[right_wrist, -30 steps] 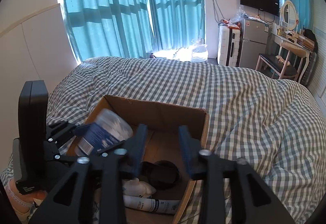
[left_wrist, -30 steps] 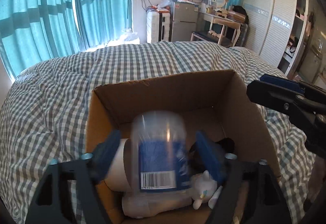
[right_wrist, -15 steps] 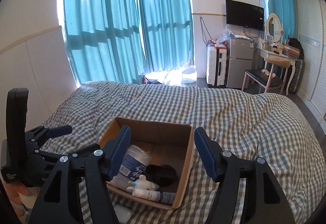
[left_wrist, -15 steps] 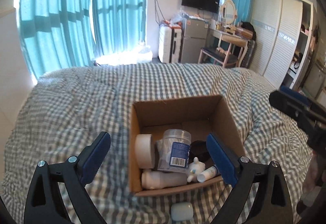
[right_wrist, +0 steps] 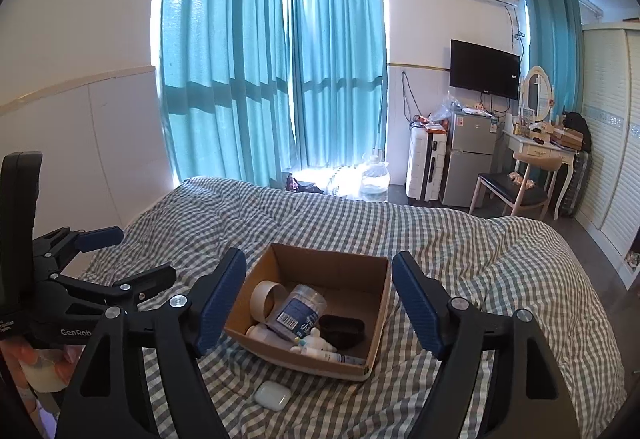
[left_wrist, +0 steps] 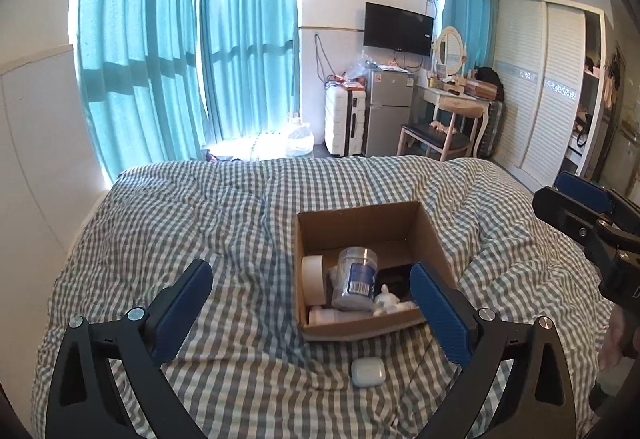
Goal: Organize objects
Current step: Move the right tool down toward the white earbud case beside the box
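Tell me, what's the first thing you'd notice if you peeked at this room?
Probably the open cardboard box in the middle of the checked bedcover, with a clear jar with a blue label, a roll of tape and a little white toy inside. A small white case lies on the cover just in front of the box. Behind the bed, tall teal curtains glow with daylight.
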`<state>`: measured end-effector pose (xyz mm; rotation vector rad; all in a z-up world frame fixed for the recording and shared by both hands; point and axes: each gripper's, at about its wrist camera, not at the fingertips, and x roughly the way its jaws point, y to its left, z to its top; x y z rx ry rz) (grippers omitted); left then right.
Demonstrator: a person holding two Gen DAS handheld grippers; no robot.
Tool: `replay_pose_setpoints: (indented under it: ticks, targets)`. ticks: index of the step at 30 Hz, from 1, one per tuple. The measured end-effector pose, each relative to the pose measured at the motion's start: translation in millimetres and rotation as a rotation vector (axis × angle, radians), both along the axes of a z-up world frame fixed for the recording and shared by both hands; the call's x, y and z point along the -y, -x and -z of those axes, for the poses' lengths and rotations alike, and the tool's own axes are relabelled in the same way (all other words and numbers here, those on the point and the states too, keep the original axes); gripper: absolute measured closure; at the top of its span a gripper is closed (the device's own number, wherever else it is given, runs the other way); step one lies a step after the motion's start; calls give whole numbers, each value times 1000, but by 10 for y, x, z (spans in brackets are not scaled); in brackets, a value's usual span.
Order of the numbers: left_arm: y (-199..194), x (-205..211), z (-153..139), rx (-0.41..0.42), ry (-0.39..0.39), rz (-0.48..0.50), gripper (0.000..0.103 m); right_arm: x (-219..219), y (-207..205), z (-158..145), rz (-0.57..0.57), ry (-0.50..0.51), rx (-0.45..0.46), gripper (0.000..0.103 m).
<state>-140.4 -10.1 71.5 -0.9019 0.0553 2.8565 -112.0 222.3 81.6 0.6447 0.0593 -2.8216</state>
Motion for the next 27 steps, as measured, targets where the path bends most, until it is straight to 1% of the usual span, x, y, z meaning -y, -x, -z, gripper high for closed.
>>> replay_pose_setpoints:
  ticks: [2, 4, 7, 10, 14, 18, 21, 25, 27]
  targets:
    - [-63, 64, 70, 4, -14, -20, 1, 26, -61, 69, -9, -4, 6, 28]
    - [-96, 122, 154, 13, -11, -37, 0, 75, -93, 167, -18, -3, 21, 28]
    - [-124, 190, 314, 21, 13, -76, 0, 158, -81, 396, -32, -1, 63, 28]
    - [-163, 241, 535, 33, 33, -101, 0, 214, -18, 673, -33, 14, 107, 28]
    - [-118, 226, 920, 101, 62, -107, 0, 288, 90, 1073, -14, -10, 162, 28]
    - [-18, 217, 1274, 184, 67, -107, 0, 372, 198, 1460, -33, -7, 240, 28]
    - [17, 221, 1469, 206, 83, -118, 0, 459, 278, 1696, -39, -38, 273, 28]
    - [41, 256, 1685, 195, 125, -134, 0, 535, 416, 2000, -42, -56, 340, 28]
    - [87, 309, 1781, 231, 96, -128, 0, 567, 493, 2180, -37, -65, 383, 28]
